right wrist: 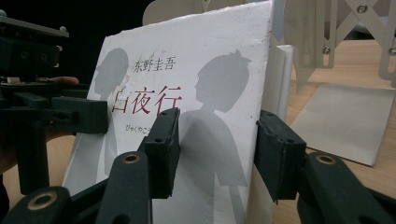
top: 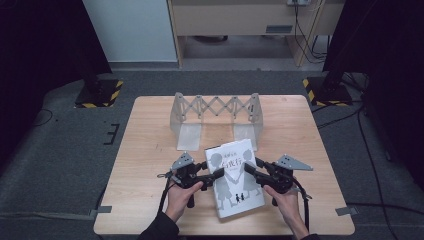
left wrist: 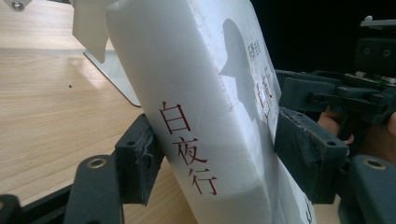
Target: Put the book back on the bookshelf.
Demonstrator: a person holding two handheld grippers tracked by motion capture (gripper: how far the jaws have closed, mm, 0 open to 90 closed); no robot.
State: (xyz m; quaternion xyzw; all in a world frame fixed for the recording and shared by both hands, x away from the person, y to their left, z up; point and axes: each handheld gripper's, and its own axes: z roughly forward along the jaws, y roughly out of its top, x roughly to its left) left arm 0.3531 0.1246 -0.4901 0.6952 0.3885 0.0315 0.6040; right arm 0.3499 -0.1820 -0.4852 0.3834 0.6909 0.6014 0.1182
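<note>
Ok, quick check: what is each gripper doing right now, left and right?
Left gripper: shut on the white book, clamped across its spine edge.
Right gripper: shut on the same book, at its opposite edge.

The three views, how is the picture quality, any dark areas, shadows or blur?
High view: dim and soft, black upper corners, evenly lit table. Left gripper view: book spine bright, its red lettering sharp, near jaws soft, background black. Right gripper view: cover lettering sharp, bookend rack behind slightly soft, near jaws blurred.
</note>
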